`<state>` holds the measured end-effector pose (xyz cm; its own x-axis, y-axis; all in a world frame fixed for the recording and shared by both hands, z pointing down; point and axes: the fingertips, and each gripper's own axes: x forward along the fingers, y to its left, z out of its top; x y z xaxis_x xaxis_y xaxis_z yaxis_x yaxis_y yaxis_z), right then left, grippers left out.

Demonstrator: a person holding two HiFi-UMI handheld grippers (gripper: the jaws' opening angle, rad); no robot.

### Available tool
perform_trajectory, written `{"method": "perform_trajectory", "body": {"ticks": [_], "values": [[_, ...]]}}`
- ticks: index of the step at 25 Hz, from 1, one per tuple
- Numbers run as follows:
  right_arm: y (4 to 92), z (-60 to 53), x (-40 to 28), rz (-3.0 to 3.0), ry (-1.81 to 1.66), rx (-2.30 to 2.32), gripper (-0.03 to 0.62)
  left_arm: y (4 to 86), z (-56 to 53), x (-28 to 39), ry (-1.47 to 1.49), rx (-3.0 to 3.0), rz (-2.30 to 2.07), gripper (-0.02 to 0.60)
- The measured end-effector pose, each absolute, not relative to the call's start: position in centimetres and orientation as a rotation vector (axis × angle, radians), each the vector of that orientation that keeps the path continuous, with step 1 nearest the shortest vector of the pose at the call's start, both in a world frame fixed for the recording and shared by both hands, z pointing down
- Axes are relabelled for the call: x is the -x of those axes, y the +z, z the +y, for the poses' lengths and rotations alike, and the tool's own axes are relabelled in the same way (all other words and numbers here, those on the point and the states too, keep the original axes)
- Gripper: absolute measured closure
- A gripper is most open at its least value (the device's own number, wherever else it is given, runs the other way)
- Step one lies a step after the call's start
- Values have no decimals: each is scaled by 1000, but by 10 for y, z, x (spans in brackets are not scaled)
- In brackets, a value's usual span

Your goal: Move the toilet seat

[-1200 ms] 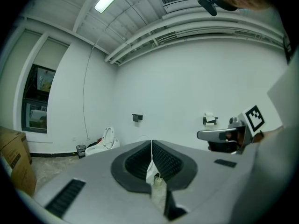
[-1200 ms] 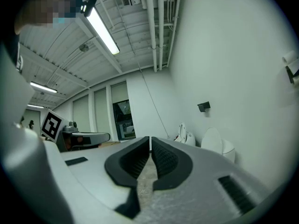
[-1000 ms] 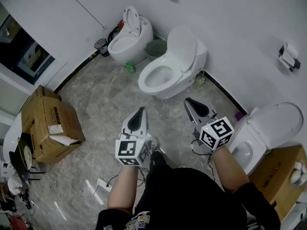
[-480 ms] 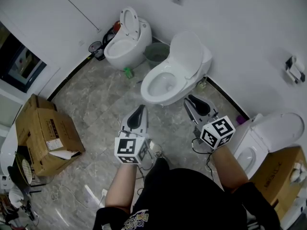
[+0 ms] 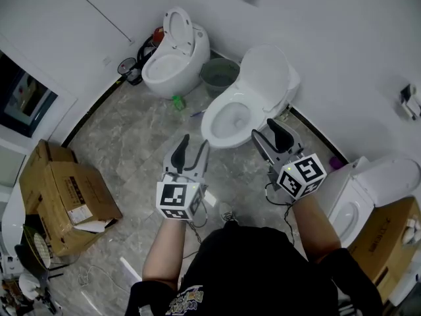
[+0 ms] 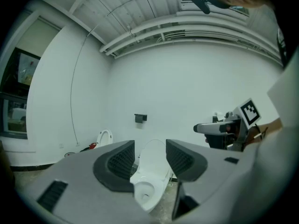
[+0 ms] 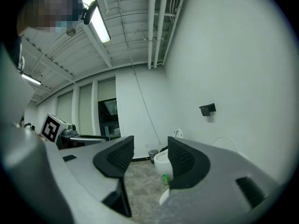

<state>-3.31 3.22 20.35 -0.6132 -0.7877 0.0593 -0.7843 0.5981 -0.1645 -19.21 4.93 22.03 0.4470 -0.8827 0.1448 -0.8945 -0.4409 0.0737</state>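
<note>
White toilet seat [image 5: 265, 76] upright, just beyond left tool [image 5: 195, 143] and right tool [image 5: 266, 131], both empty, opening.

White toilet [image 5: 251, 103], grey marbled floor [image 5: 131, 143], brown cardboard box [image 5: 66, 193], green bin [image 5: 220, 76]

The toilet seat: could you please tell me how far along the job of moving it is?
Done: nothing that shows; the middle toilet stands with its lid raised and untouched. In hand: the left gripper and right gripper hover just short of its bowl, jaws opening, nothing between them. Left: the whole move, since neither gripper touches the toilet.
</note>
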Motion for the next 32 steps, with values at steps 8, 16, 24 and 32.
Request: {"method": "perform_trajectory", "body": {"ticks": [8, 16, 24, 32], "values": [[195, 5, 56, 2783, -221, 1429, 263, 215, 15, 225, 63, -2561, -1600, 339], [185, -22, 68, 2781, -221, 1410, 253, 209, -4, 246, 46, -2530, -1655, 327], [186, -66, 69, 2819, -232, 1291, 253, 210, -31, 250, 66, -2456, -1764, 324], [199, -141, 61, 2955, -243, 1059, 253, 215, -81, 236, 44, -2312, -1959, 322]]}}
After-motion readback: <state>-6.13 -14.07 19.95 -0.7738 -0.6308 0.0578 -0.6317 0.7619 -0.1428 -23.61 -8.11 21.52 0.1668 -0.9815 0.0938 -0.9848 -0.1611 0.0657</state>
